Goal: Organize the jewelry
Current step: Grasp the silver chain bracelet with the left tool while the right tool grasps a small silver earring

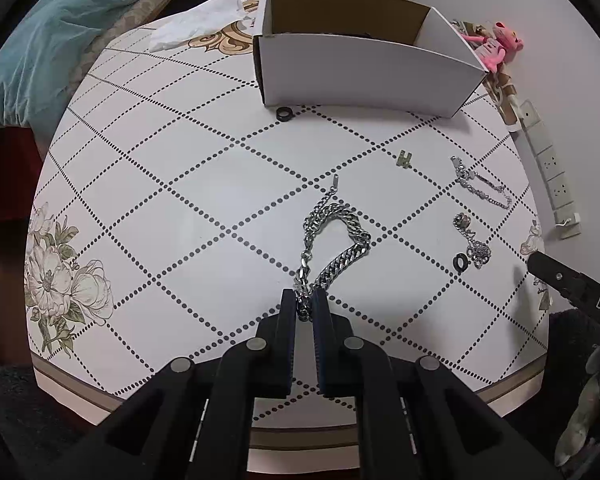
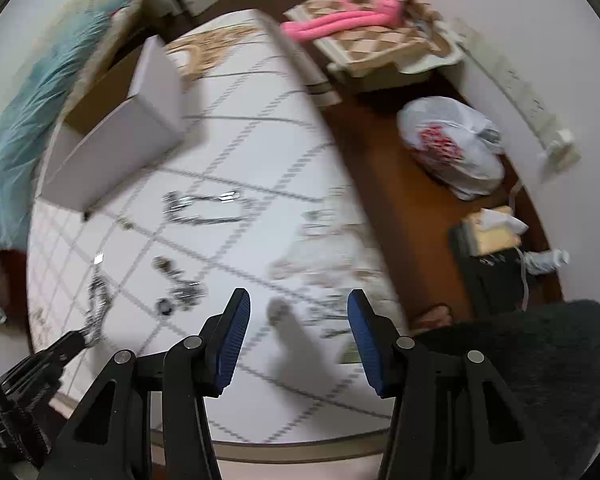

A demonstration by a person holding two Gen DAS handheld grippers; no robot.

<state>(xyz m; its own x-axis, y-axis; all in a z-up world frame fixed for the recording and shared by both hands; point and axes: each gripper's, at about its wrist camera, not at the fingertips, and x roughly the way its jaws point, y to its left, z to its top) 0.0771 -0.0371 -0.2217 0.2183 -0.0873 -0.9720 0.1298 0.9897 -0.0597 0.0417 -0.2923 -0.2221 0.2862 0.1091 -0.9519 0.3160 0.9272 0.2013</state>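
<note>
My left gripper [image 1: 305,298] is shut on the near end of a thick silver chain [image 1: 336,240] that lies on the white table [image 1: 180,200]. A white cardboard box [image 1: 364,76] stands open at the far side. A black ring [image 1: 284,113] lies in front of the box. A small gold piece [image 1: 405,159], a thin silver bracelet [image 1: 482,184], a tangled silver necklace [image 1: 474,242] and another black ring [image 1: 460,262] lie to the right. My right gripper [image 2: 298,312] is open and empty above the table's right part; its view is blurred.
A pink plush toy [image 1: 498,44] and a power strip [image 1: 548,164] lie past the table's right edge. A teal blanket [image 1: 52,40] is at the far left. A white plastic bag [image 2: 452,144] sits on the floor at the right.
</note>
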